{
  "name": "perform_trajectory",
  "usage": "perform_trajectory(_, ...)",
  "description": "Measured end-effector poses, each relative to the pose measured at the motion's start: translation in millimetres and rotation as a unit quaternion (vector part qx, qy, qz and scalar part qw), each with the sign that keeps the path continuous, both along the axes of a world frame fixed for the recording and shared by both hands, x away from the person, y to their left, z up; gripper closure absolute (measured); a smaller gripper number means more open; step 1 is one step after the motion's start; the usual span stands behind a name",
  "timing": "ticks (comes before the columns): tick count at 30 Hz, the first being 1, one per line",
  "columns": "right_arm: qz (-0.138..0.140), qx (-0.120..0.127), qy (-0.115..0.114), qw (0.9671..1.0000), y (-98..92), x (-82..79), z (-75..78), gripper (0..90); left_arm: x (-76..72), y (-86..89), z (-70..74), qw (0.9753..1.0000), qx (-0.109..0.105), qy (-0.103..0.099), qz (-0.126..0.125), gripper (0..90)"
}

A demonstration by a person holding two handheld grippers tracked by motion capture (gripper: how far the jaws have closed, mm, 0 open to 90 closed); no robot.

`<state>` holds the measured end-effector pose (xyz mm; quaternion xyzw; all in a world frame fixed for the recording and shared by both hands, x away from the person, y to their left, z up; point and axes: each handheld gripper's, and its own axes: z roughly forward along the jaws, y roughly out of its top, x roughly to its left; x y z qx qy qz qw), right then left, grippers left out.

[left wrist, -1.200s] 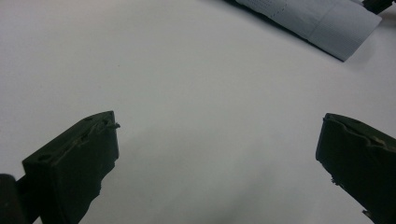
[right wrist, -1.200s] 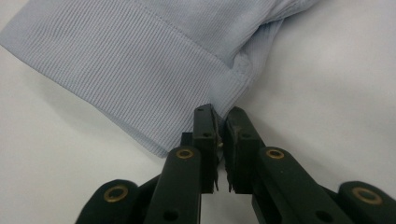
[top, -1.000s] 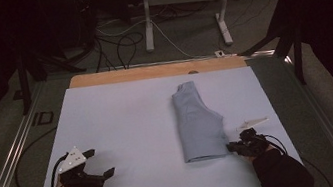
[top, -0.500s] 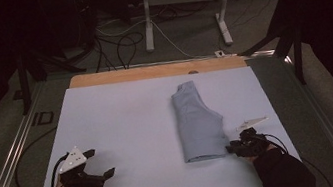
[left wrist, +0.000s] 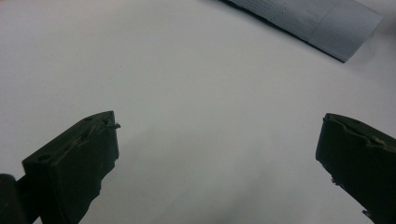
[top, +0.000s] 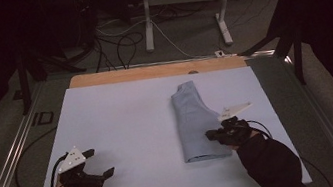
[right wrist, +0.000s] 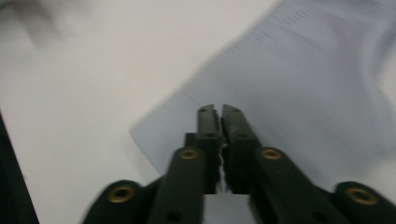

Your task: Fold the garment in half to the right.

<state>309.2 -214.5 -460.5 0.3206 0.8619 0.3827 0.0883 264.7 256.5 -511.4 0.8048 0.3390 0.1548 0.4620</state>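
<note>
On white table [top: 124,125], folded garment [top: 194,119], right gripper [right wrist: 218,109] (jaws together) seemingly over its edge.

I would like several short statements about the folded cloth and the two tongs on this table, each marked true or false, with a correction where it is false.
1. The folded light blue garment lies on the right half of the white table cover. True.
2. The left tongs are shut on the garment. False: their jaws stand wide apart over bare white cover, away from the garment.
3. The right tongs have their jaws together. True; whether cloth is pinched between them cannot be told.
4. The garment is spread out flat in a single layer. False: it is folded into a long narrow shape.
5. The right tongs are at the garment's near right edge. True.
</note>
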Motion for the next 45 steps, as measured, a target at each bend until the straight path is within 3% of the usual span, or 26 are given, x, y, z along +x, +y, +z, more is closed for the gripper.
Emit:
perform_trajectory(2,0.015,0.006,0.000,0.9999,9.9,4.7,-3.1,90.0,-0.3,0.3,-0.2,1.0000,0.002,0.000,-0.003,0.4)
perform_trajectory(8,0.051,-0.005,0.002,0.9987,28.6,11.0,-14.6,90.0,0.2,0.7,-1.3,1.0000,0.000,0.002,-0.002,0.4)
perform_trajectory(22,0.044,-0.034,0.049,0.9972,21.4,6.3,-58.2,90.0,0.1,-0.4,-1.4,1.0000,0.001,0.001,-0.004,0.4)
perform_trajectory(34,0.055,-0.045,0.038,0.9968,20.7,-6.7,-60.1,90.0,-0.6,-0.2,-0.6,1.0000,0.002,-0.001,-0.004,0.4)
perform_trajectory(45,0.048,-0.033,0.041,0.9975,18.4,-11.9,-61.2,90.0,-0.6,-0.1,-0.2,1.0000,0.000,-0.003,-0.004,0.4)
